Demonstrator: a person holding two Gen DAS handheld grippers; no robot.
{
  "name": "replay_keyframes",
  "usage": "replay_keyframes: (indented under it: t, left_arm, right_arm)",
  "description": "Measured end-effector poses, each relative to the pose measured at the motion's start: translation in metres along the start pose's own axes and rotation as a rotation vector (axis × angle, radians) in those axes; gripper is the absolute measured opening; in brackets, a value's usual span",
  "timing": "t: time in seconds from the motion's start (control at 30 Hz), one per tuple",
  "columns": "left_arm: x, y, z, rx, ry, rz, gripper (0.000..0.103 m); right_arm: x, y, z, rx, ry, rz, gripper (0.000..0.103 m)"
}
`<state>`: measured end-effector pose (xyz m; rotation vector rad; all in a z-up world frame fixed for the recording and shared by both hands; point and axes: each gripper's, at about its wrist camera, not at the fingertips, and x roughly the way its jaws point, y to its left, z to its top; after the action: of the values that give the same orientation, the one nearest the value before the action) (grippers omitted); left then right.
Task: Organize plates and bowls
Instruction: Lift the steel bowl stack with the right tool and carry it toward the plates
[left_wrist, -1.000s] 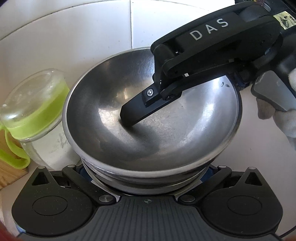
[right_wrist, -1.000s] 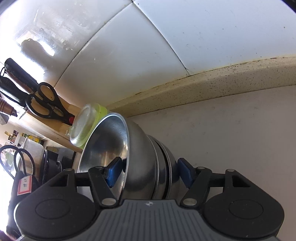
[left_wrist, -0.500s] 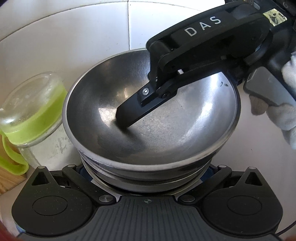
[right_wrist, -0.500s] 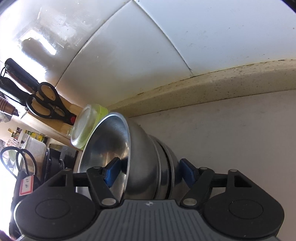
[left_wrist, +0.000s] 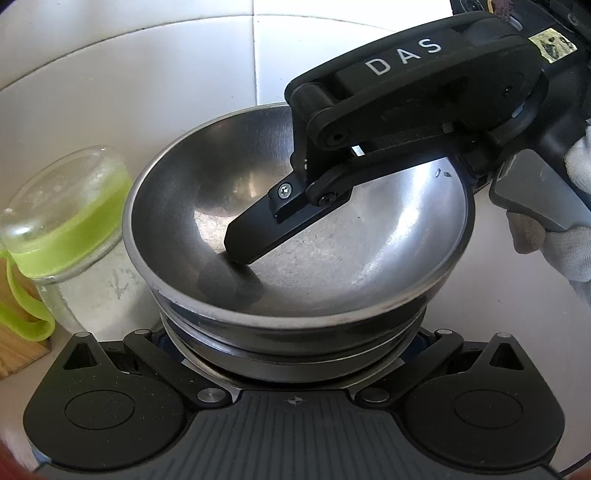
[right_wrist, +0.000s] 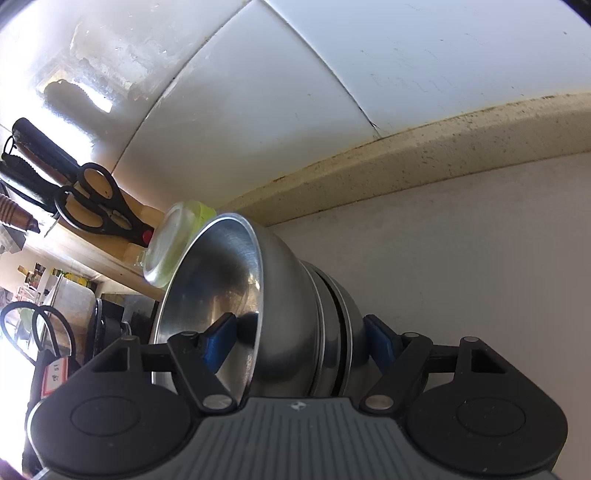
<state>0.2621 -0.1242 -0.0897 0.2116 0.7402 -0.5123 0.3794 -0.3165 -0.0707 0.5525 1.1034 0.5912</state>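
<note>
A stack of steel bowls (left_wrist: 369, 258) fills the left wrist view, the widest bowl on top. My left gripper (left_wrist: 295, 339) straddles the lower bowls (left_wrist: 295, 363) and holds the stack; its pads are mostly hidden behind them. My right gripper (right_wrist: 299, 332) comes in from the right and spans the whole stack (right_wrist: 295, 295). One of its fingers (left_wrist: 255, 236) reaches down inside the top bowl, and the other pad (right_wrist: 380, 339) stands just off the stack's base. Both blue pads stand slightly off the metal.
A glass jar with a green lid (left_wrist: 66, 221) stands close to the left of the stack, beside a wooden knife block holding scissors (right_wrist: 92, 206). White wall tiles (left_wrist: 147, 74) rise behind. A gloved hand (left_wrist: 565, 254) holds the right gripper. Pale counter (right_wrist: 480, 258) lies beyond.
The right gripper's jaws have spread and its pads have come away from the stack. Its inner finger slid a little further left inside the top bowl. The left gripper and the stack kept still.
</note>
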Motion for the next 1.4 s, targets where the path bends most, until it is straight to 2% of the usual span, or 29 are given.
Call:
replay_keyframes:
  t: [0.3, 0.63, 0.77, 0.9, 1.07, 1.2, 1.4]
  left_arm:
    - [-0.006, -0.016, -0.005, -0.013, 0.011, 0.012, 0.103]
    - [-0.011, -0.027, -0.009, 0.005, 0.04, -0.007, 0.103]
    - [-0.002, -0.044, -0.006, 0.031, 0.039, -0.028, 0.103]
    - [0.003, -0.051, -0.006, 0.064, 0.03, -0.061, 0.103]
    - [0.012, -0.04, -0.005, 0.124, 0.014, -0.117, 0.103]
    - [0.014, -0.02, -0.011, 0.169, -0.02, -0.184, 0.103]
    - [0.02, 0.001, -0.013, 0.244, -0.042, -0.271, 0.103]
  right_arm:
    - [-0.008, -0.001, -0.011, 0.007, -0.003, -0.006, 0.076]
    - [-0.027, -0.003, -0.032, 0.024, -0.021, -0.027, 0.075]
    - [-0.039, -0.009, -0.041, 0.033, -0.043, -0.045, 0.075]
    - [-0.052, -0.021, -0.048, 0.081, -0.056, -0.052, 0.075]
    - [-0.056, -0.028, -0.048, 0.123, -0.05, -0.053, 0.076]
    - [-0.061, -0.028, -0.046, 0.114, -0.053, -0.082, 0.076]
    - [-0.057, -0.025, -0.045, 0.086, -0.041, -0.072, 0.075]
